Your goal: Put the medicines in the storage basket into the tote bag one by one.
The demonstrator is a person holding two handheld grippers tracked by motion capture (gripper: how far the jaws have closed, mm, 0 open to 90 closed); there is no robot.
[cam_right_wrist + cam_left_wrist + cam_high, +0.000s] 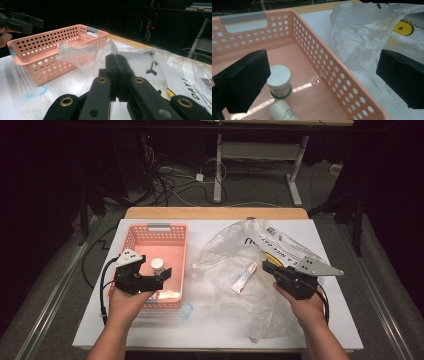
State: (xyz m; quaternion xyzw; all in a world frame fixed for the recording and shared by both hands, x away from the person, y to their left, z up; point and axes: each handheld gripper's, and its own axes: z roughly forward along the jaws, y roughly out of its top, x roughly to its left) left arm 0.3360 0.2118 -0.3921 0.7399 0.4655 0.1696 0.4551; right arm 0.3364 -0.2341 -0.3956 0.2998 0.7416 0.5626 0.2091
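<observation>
- Left gripper point(159, 276): jaws stand wide apart and hold nothing. In the left gripper view one black jaw sits over the basket interior, the other outside it above the bag, so the jaws straddle the basket's right wall without touching it.
- Right gripper point(267, 266): jaws are closed flat against each other, as the right gripper view shows; whether a fold of film is pinched between the tips I cannot tell. It points toward 9 o'clock, its tip at the bag's edge.
- White jar point(279, 81): stands upright on the basket floor, just beside the left jaw. Judged light, rigid and smooth; best taken across the round cap.
- White bottle point(283, 111): lies on its side at 6 o'clock of the jar, close to it.
- Pink basket point(131, 236): perforated walls, grey handle at 12 o'clock; sits at the table's left half.
- Plastic bag point(235, 251): thin, crumpled, translucent, at 3 o'clock of the basket. Judged very light, limp and slippery; a bunched fold gives the surest hold.
- Tube point(243, 277): small, lies on or in the bag, between the two grippers.
- Table point(210, 335): white top.
</observation>
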